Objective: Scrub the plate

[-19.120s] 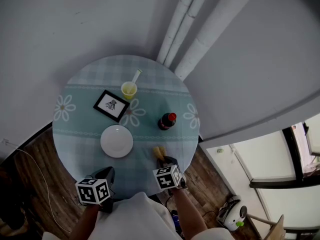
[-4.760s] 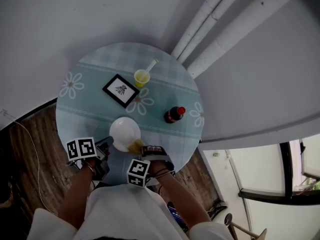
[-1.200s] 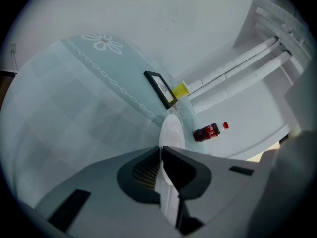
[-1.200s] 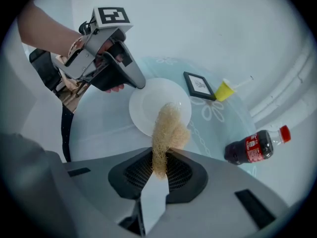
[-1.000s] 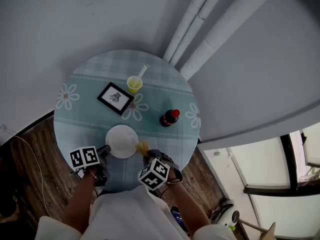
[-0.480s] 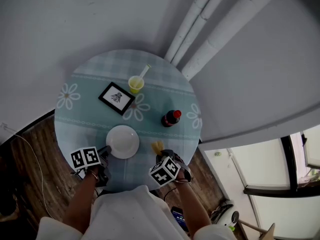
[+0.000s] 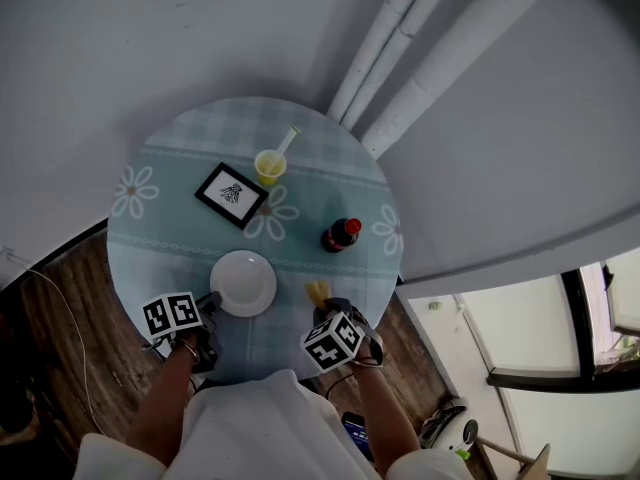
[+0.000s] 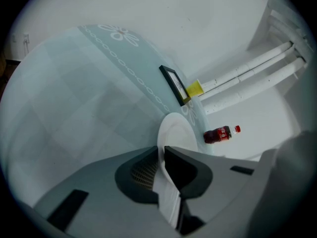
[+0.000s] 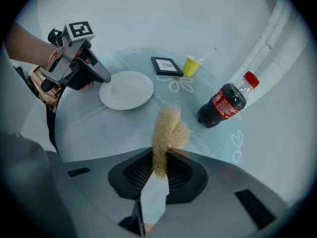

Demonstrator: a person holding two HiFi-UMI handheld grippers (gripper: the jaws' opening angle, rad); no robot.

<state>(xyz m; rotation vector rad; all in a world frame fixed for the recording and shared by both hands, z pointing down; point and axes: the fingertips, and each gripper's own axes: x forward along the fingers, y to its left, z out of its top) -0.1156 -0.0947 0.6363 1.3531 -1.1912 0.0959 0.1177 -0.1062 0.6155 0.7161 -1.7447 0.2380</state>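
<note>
A white plate (image 7: 243,283) lies on the round pale-blue table (image 7: 160,248), near its front edge. My left gripper (image 7: 210,303) is at the plate's near-left rim. In the left gripper view the rim (image 8: 176,130) runs between the two jaws of that gripper (image 8: 162,155), which are opening; I see no gap beside it. My right gripper (image 7: 322,308) is shut on a tan fibrous scrubber (image 7: 316,292) and holds it above the cloth, right of the plate and apart from it. The right gripper view shows the scrubber (image 9: 168,128) sticking up from the jaws (image 9: 161,157), with the plate (image 9: 126,89) and left gripper (image 9: 101,78) beyond.
A cola bottle (image 7: 340,234) stands right of the plate. A black picture frame (image 7: 232,196) and a yellow cup with a straw (image 7: 268,166) sit farther back. White pipes (image 7: 400,58) run up the wall behind. Wooden floor surrounds the table.
My right gripper has carried the scrubber to the right, off the plate's edge and toward the table's front right. The left gripper has stayed at the plate's rim.
</note>
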